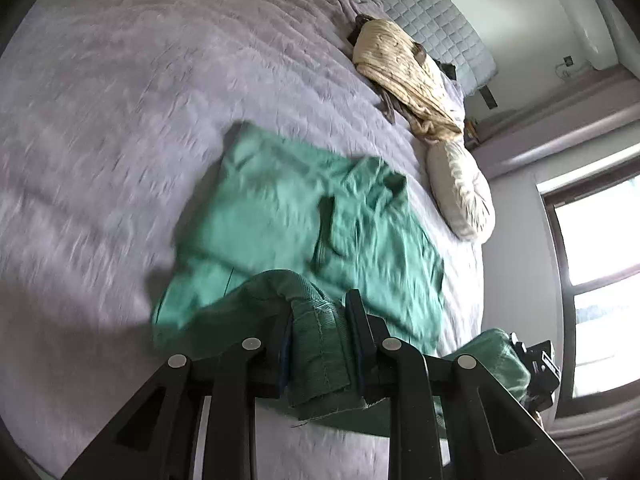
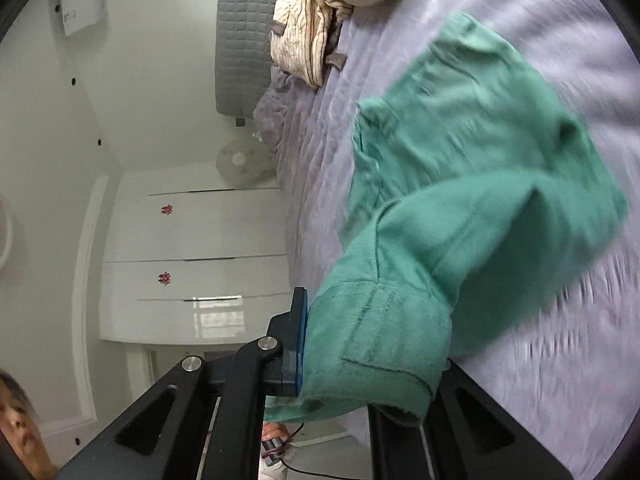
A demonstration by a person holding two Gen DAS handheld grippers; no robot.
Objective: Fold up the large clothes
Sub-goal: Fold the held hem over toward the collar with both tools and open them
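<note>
Bedspread (image 1: 120, 128) and far part of green garment (image 1: 280, 200) smeared by motion blur in both wrist views — weave and fold edges unreadable. Right gripper (image 2: 360, 356): one finger buried under the garment hem, only the blue-padded finger (image 2: 298, 340) shows. Cream garment (image 1: 404, 76) covers a dark item beneath — kind unclear; person's face cut off at frame corner.

You've got a lilac bedspread (image 1: 160, 100), cream quilted bundle (image 1: 404, 68) and pillow (image 1: 460, 192) at the bed's far edge, a fan (image 2: 240, 160) beside white wardrobe doors (image 2: 192, 256).
</note>
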